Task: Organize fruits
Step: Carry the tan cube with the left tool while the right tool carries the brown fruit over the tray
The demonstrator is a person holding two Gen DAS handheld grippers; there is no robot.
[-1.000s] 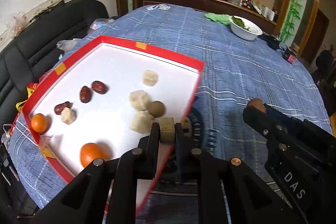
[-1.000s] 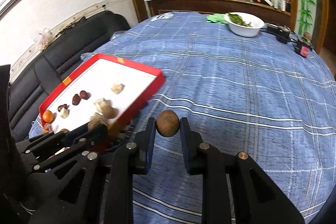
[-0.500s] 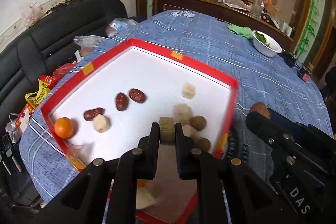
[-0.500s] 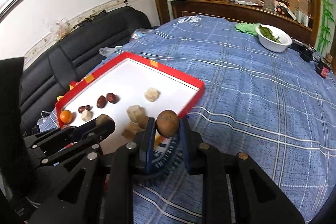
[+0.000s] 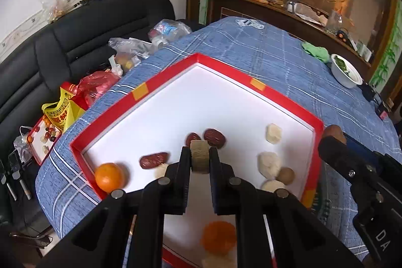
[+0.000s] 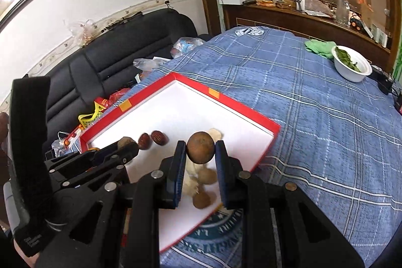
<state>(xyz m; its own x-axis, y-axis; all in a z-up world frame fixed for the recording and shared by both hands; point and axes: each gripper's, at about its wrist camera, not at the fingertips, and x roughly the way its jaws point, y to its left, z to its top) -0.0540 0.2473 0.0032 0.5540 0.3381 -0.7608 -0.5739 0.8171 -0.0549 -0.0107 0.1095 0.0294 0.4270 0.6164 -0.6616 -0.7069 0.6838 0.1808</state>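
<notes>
Left hand-held gripper (image 5: 200, 159) clamps pale chunk (image 5: 199, 159) | right hand-held gripper (image 6: 200, 151) clamps brown fruit (image 6: 200, 151) | both over red tray (image 6: 263, 126) | risk: round fruit rolls, scattering sorted groups.

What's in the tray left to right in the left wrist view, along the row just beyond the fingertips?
Orange → long red date → tan chunk in the left gripper → pale lump → small brown fruit.
</notes>
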